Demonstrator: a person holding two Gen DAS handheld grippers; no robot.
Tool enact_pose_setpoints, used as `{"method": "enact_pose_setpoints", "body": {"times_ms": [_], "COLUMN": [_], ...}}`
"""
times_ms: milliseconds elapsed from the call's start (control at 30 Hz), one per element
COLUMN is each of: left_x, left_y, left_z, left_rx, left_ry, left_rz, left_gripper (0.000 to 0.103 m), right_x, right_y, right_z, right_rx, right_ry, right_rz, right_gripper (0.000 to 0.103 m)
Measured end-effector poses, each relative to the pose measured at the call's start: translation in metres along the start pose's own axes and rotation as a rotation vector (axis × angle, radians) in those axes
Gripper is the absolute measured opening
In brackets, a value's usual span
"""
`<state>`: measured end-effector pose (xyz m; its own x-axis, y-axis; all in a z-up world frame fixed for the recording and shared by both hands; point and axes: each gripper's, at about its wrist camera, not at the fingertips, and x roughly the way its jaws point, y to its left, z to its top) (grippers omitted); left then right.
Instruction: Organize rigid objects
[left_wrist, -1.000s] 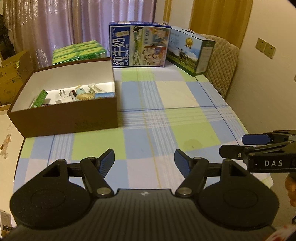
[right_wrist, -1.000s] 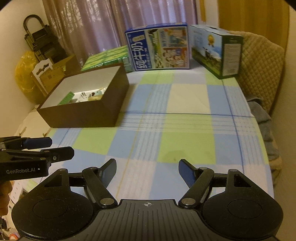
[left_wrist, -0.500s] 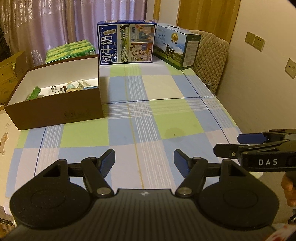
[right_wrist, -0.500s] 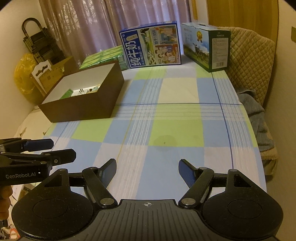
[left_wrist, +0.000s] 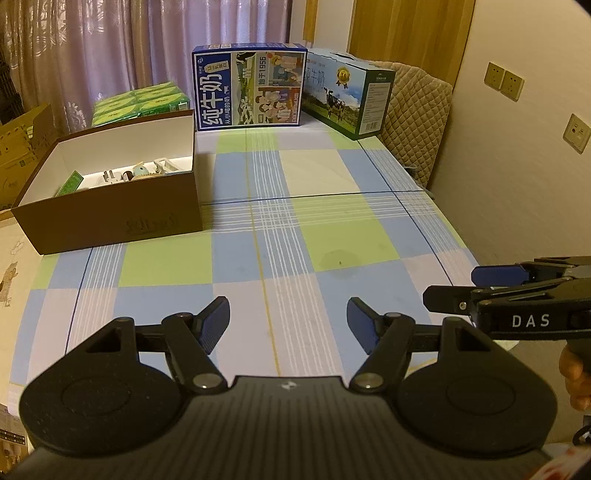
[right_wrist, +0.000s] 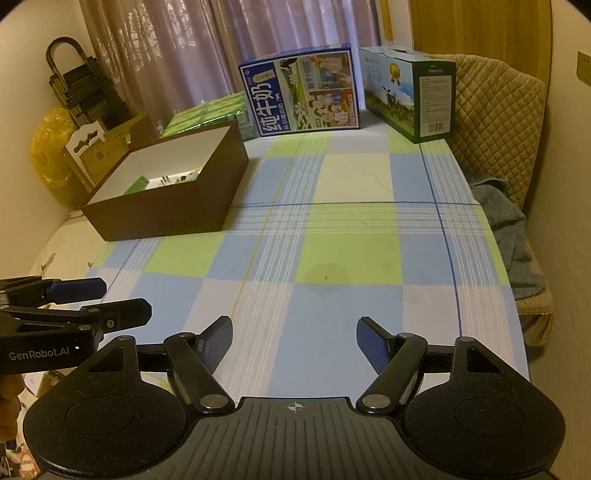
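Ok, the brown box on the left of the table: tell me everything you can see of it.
The brown box is an open, lidless rectangular carton, apparently cardboard, dark brown outside and white inside, with a faint embossed mark on its near wall. It sits flat on the checked tablecloth at the table's left edge, in front of green packs. Several small items lie inside, including a green packet; the rest are too small to identify. Neither gripper touches it.

The open brown cardboard box (left_wrist: 110, 218) sits on the checked-cloth table (left_wrist: 332, 221) along its left edge, with small items (left_wrist: 125, 175) lying inside against its far wall. Behind it, at the far left corner, lies a green shrink-wrapped pack of cartons (left_wrist: 142, 103). A tall blue milk carton case (left_wrist: 249, 92) stands at the far edge, and a second printed case with a cow picture (left_wrist: 347, 99) stands just beside it at the far right corner. My fingers (left_wrist: 218, 325) hang over the near edge.
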<state>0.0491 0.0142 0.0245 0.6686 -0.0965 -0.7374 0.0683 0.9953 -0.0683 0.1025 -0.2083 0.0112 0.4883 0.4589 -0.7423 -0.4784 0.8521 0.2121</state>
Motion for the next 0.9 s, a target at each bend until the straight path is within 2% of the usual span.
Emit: {"method": "enact_pose_setpoints", "body": {"times_ms": [900], "left_x": [0.0036], "left_y": [0.0034], "left_z": [0.0023], "left_rx": [-0.011], "left_ry": [0.004], "left_rz": [0.002], "left_gripper": [0.066], "right_x": [0.0034], "right_y": [-0.0008], "right_z": [0.0013], "right_rx": [0.019], "right_ry": [0.011], "right_rz": [-0.009], "right_gripper": [0.071]}}
